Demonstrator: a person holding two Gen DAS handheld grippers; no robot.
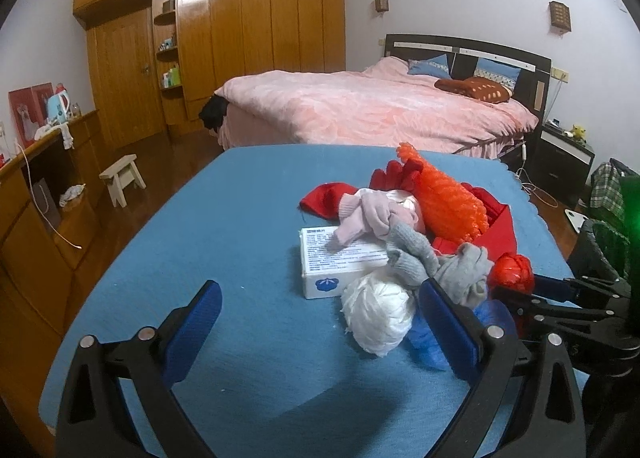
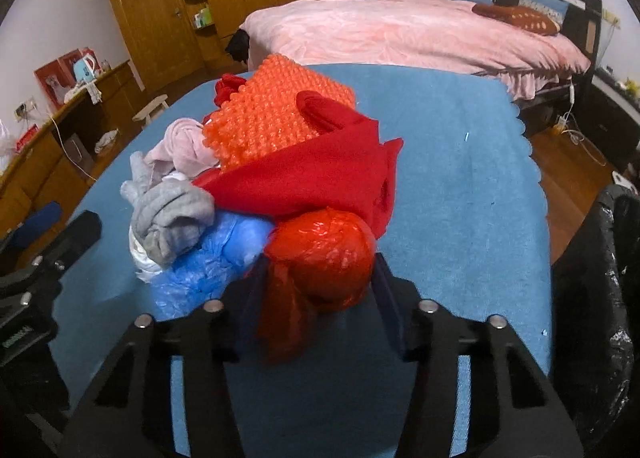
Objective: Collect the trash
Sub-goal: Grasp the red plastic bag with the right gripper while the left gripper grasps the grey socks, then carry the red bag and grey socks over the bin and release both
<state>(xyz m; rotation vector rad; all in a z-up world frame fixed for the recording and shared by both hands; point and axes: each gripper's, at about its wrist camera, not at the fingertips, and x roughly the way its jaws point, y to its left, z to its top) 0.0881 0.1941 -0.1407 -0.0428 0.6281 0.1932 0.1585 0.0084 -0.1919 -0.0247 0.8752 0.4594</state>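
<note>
A pile lies on the blue-covered table (image 1: 240,217). It holds a white box (image 1: 320,266), pink gloves (image 1: 364,217), grey gloves (image 1: 448,266), an orange bubbly sheet (image 2: 272,117) and red cloth (image 2: 316,173). My left gripper (image 1: 320,290) is open just above the cloth. A crumpled white ball (image 1: 378,314) sits between its fingers, close to the right one, and blue plastic (image 1: 424,338) lies behind that finger. My right gripper (image 2: 318,270) is shut on a red plastic ball (image 2: 324,254), with a finger pressed against each side. The left wrist view also shows this red plastic ball (image 1: 512,272) at the pile's right edge.
A bin lined with a black bag (image 2: 600,298) stands off the table's right edge. Behind the table are a bed with a pink cover (image 1: 360,109), a wooden wardrobe (image 1: 240,29), a small stool (image 1: 122,177) and a wooden desk (image 1: 36,193) along the left wall.
</note>
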